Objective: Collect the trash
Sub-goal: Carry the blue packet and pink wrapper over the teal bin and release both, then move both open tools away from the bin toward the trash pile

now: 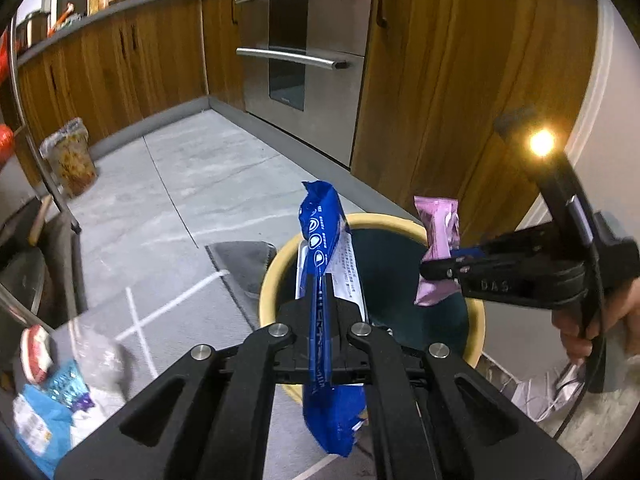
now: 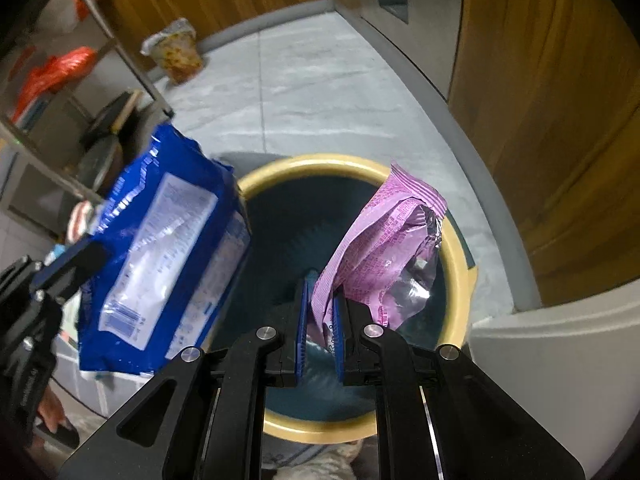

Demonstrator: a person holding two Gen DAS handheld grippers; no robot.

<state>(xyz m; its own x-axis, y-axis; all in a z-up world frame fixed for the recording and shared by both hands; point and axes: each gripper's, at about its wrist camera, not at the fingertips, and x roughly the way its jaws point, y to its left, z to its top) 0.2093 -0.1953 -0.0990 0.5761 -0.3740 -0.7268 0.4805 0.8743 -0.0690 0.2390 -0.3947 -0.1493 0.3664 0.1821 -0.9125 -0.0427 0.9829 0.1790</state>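
Observation:
My left gripper (image 1: 322, 292) is shut on a blue snack wrapper (image 1: 326, 264) and holds it over the near-left rim of a bin with a yellow rim (image 1: 267, 280) and dark inside. My right gripper (image 1: 434, 270) is shut on a pink wrapper (image 1: 438, 228) above the bin's right side. In the right wrist view, the right gripper (image 2: 320, 300) pinches the pink wrapper (image 2: 384, 248) over the bin (image 2: 456, 264). The blue wrapper (image 2: 160, 264) hangs at left, held by the left gripper (image 2: 86, 258).
More trash lies on the floor at lower left: a blue packet (image 1: 36, 424) and a crumpled clear bag (image 1: 96, 352). A noodle cup (image 1: 70, 156) stands by the wooden cabinets (image 1: 120, 60). An oven (image 1: 300, 52) is behind. A metal rack (image 2: 80, 80) stands at left.

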